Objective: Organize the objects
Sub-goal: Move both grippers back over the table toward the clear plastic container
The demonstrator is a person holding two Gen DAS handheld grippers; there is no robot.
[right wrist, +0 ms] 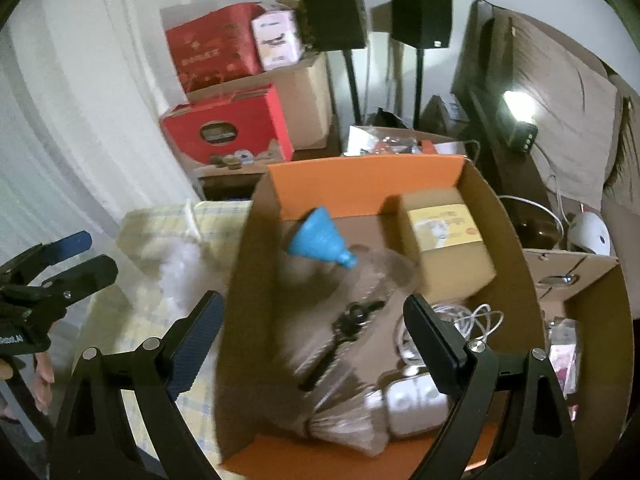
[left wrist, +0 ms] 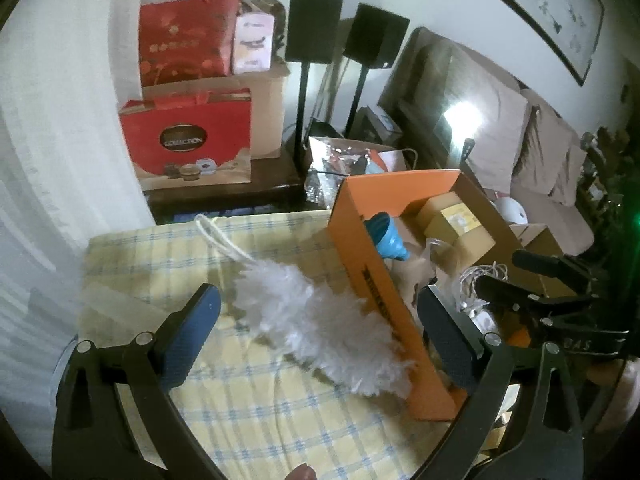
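A white fluffy duster (left wrist: 320,320) with a white looped cord lies on the yellow checked cloth (left wrist: 160,248), against the orange wall of an open cardboard box (left wrist: 376,280). My left gripper (left wrist: 320,336) is open, its jaws on either side of the duster, just above it. The box (right wrist: 248,280) holds a blue funnel (right wrist: 320,240), a tan carton (right wrist: 444,240), a clear bag with a dark tool (right wrist: 344,344), a white cable (right wrist: 472,320) and a white device (right wrist: 416,404). My right gripper (right wrist: 316,344) is open and empty above the box.
Red gift boxes (left wrist: 188,136) and a brown carton stand on a dark side table at the back. Two black speakers on stands (left wrist: 316,28) stand behind. A sofa with cushions (left wrist: 540,140) is at the right. A second open carton (right wrist: 580,280) sits right of the box.
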